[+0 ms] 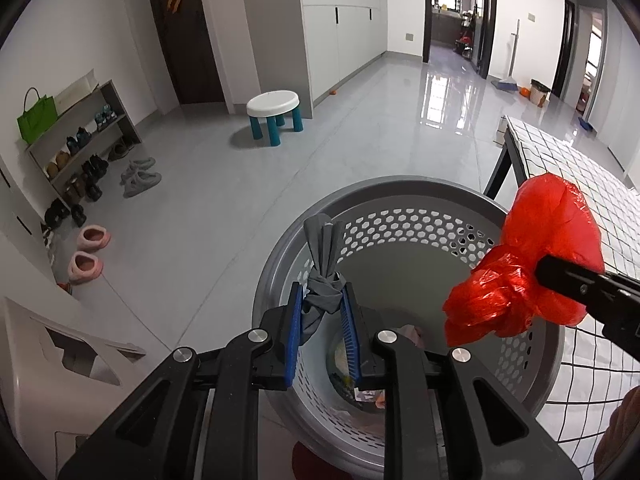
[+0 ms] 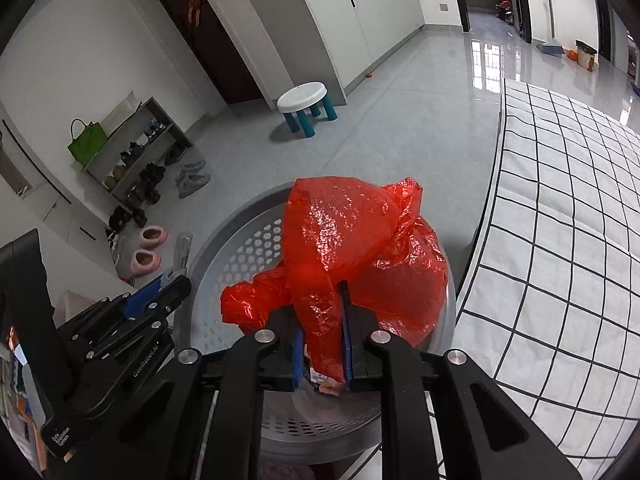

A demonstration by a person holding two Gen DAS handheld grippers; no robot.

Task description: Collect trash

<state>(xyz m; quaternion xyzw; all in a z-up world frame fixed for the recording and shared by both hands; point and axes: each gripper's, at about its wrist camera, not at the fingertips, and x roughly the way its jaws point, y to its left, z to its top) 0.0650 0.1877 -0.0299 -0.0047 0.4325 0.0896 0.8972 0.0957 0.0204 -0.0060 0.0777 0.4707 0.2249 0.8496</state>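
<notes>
A white stool stands near a shoe rack holding a green bag.

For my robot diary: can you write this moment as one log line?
left gripper: grips grey bag | right gripper: grips red bag | both over bin

Black claws with blue ribbed pads, silver pivot screws, white "GenRobot.AI" lettering.

Glossy grey tile floor catching window glare; white stool with teal legs standing near the grey-white cabinet run; shoe rack along the left wall, green bag on top; checked tablecloth at right.
</notes>
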